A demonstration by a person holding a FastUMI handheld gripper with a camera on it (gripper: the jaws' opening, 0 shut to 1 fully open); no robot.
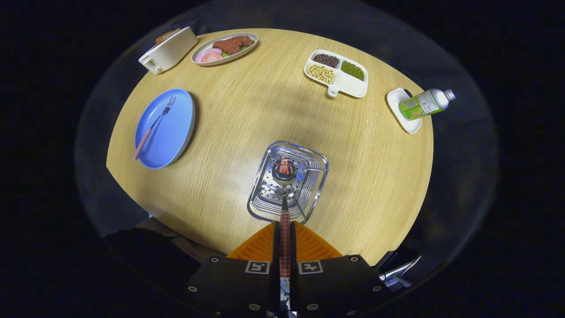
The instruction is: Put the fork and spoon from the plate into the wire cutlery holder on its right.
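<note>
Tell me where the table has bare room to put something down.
Widest bare patch: mid-table, between the blue plate, cutlery holder and divided dish. More room lies between the holder and the bottle. The far rim is crowded: toaster, food plate. The gripper holds the spoon over the holder.

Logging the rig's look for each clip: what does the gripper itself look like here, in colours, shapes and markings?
The gripper has two orange fingers with ribbed faces, tapering forward to a rounded wedge. Behind them sits a black, blocky body in two halves, each carrying a square black-and-white tag near the inner edge. Small silver screws dot the body's corners. I can make out no cable or sleeve.
</note>
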